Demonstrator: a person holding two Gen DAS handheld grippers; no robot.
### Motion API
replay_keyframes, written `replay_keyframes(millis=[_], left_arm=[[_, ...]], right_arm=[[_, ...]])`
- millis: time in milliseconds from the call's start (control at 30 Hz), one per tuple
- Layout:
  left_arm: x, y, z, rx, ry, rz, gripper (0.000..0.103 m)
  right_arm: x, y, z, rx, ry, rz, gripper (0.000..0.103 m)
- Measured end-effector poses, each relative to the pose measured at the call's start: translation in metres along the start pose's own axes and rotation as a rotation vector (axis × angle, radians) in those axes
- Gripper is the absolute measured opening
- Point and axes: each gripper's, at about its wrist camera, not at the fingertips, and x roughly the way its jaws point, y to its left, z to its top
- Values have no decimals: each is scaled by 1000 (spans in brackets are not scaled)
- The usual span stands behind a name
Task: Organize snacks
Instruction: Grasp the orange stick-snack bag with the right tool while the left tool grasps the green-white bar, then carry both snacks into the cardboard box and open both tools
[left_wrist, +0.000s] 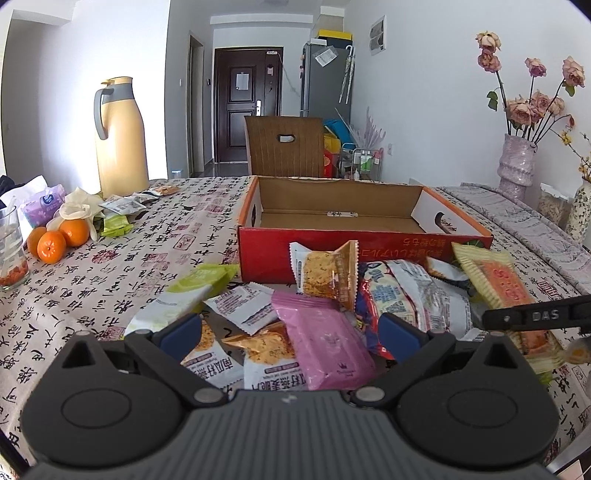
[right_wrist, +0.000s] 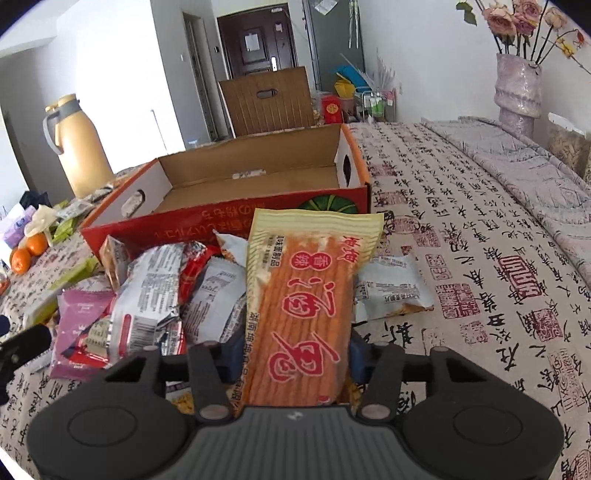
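A pile of snack packets lies on the patterned tablecloth in front of an open red cardboard box (left_wrist: 264, 258) (right_wrist: 155, 230), whose inside looks almost bare. My left gripper (left_wrist: 291, 332) hangs open over the pile, a pink packet (left_wrist: 325, 339) and oat-crisp packets (left_wrist: 210, 354) between its blue pads. My right gripper (right_wrist: 295, 354) is shut on a long orange-and-yellow spicy-strip packet (right_wrist: 306, 295), pads against its two long edges, its far end pointing at the box. From the left wrist view that packet (left_wrist: 495, 280) shows at the right with a right gripper finger (left_wrist: 535, 317) across it.
A yellow thermos jug (left_wrist: 120, 136), oranges (left_wrist: 55, 240), a glass (left_wrist: 11, 243) and more packets (left_wrist: 118, 206) sit at the left. A vase of dried roses (left_wrist: 517, 166) stands far right. A wooden chair back (left_wrist: 284, 146) rises behind the box.
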Motion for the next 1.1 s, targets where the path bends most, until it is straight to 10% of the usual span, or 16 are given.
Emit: replay_keyframes(millis=[700, 1100], left_arm=[[93, 97, 43, 15, 209, 130, 102], [121, 109, 35, -72, 293, -10, 39]], right_arm=[[-20, -11, 13, 24, -126, -46, 51], [-10, -4, 14, 15, -109, -43, 51]])
